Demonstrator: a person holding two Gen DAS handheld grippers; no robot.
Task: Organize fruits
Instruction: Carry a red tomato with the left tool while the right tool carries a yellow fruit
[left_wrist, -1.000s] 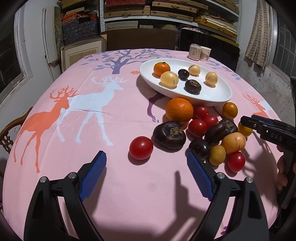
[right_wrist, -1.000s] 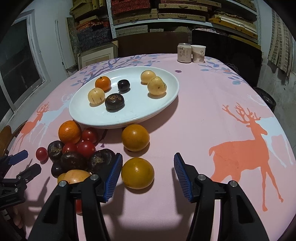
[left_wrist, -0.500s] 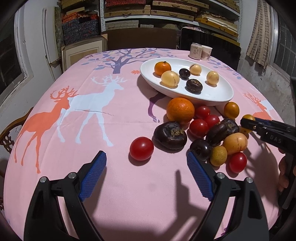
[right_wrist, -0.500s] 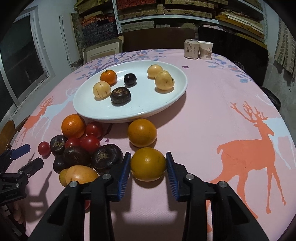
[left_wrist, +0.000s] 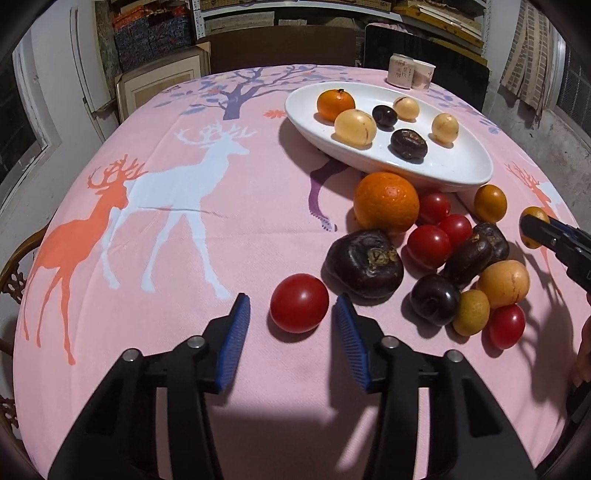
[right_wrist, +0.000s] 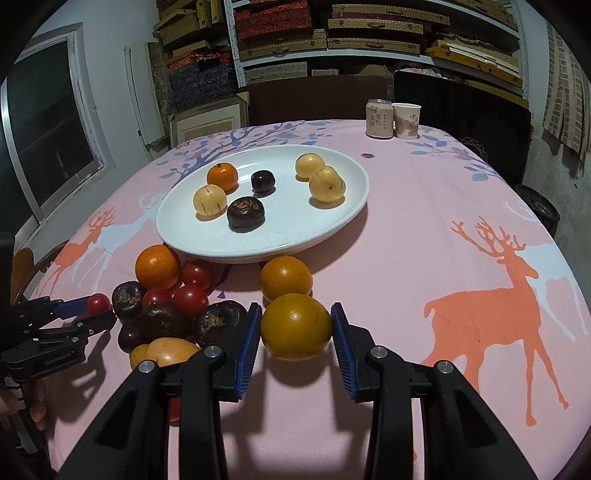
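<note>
Now my right gripper holds the amber-yellow orange, the blue fingers pressed to its two sides. It sits on the pink tabletop, just on the near side of the white oval plate, with a second amber orange between it and the plate's rim. It is round, so I can tell no long axis or pointing. The plate's long axis runs from near left to far right in my right view.

My left gripper is closing, fingers narrowing around a red tomato with a gap on each side. That tomato lies alone, nearer than the plate and left of the fruit heap, beside a dark wrinkled fruit.
</note>
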